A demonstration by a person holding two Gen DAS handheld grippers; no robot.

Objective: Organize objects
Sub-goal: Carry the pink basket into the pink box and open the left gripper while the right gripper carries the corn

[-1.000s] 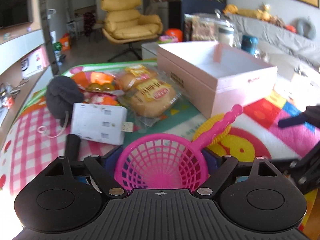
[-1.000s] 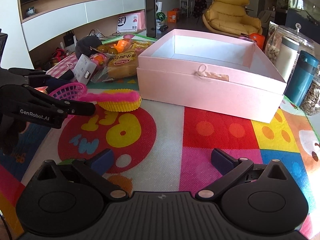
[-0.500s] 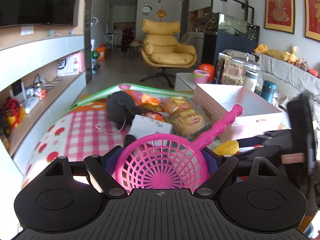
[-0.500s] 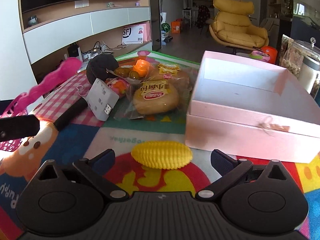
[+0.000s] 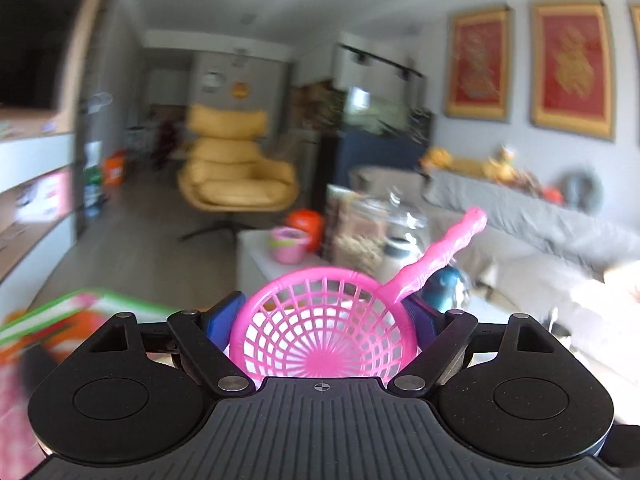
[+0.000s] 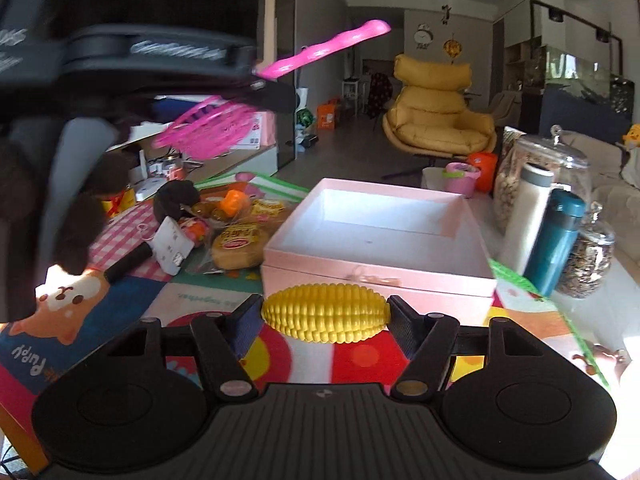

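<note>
Multicoloured play mat point(image 6: 360, 360) covers the floor, clutter on its left half. Pink open box point(image 6: 376, 240) sits mid-mat, inside bare white. Yellow armchair point(image 6: 436, 120) stands well behind it. Right of the box: big lidded glass jar point(image 6: 560, 168), white bottle point(image 6: 528, 216), teal tumbler point(image 6: 560, 240), smaller jar of seeds point(image 6: 588, 256), all close together.

Left of the box: bagged buns point(image 6: 240, 244), white adapter block point(image 6: 172, 244) just beside them, dark plush point(image 6: 176, 200) behind, orange toy point(image 6: 234, 200) next to it.

Left gripper point(image 5: 328, 320) is up off the mat, blurred in the right wrist view; jaws wide, blue pads clamped on the rim of the pink toy strainer point(image 5: 324, 332), handle sticking up and right.

Right gripper point(image 6: 324, 316): jaws closing, pads touching both ends of the yellow toy corn point(image 6: 326, 312), held crosswise just in front of the box's near wall. Can't tell whether the corn is clear of the mat.
</note>
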